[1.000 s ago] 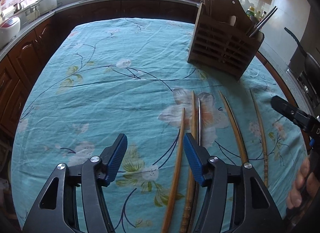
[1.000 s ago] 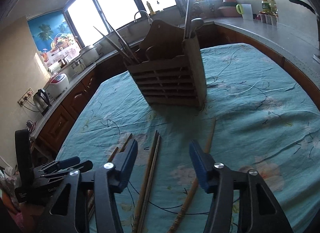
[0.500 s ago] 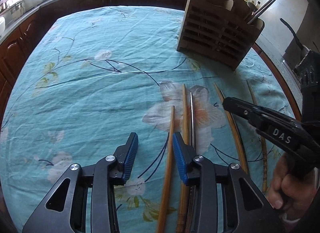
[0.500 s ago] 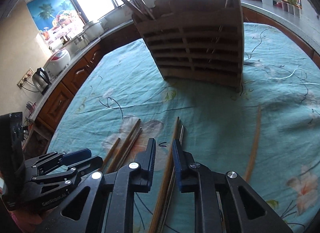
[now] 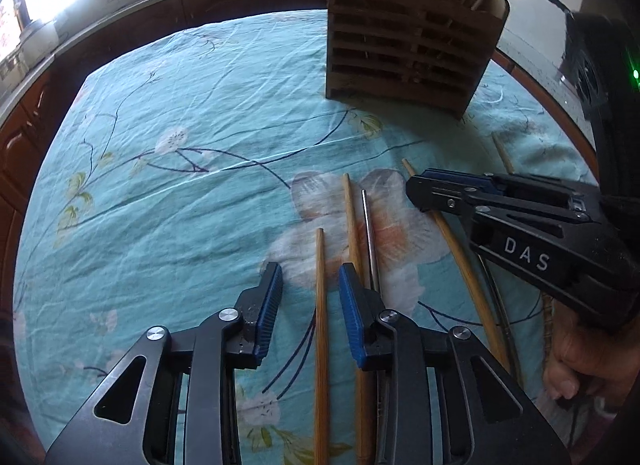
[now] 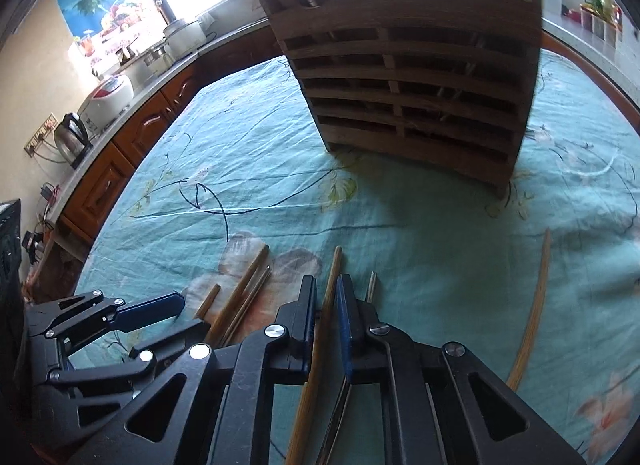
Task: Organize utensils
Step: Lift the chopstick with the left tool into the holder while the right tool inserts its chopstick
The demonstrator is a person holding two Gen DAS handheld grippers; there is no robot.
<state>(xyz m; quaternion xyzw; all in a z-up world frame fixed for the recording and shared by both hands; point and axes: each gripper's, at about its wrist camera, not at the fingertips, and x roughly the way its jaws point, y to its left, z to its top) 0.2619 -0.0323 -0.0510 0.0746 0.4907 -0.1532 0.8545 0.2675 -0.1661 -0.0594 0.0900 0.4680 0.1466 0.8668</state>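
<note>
A kitchen table under a teal flowered cloth (image 5: 192,113) carries a slatted wooden holder (image 5: 408,53) at the upper right of the left view. The left gripper (image 5: 310,293) at lower centre is narrowing around a bamboo chopstick (image 5: 320,305) – its pads not yet touching. The right gripper (image 6: 325,305), low in its own view, is closing on another chopstick (image 6: 330,293) – pads nearly against it.

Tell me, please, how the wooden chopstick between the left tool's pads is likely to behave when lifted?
The wooden chopstick looks thin and rigid, so probably light and stiff. The left tool, whose jaws are closing, straddles it far from its middle, so it may tilt. It looks round and may roll on the tablecloth.
</note>
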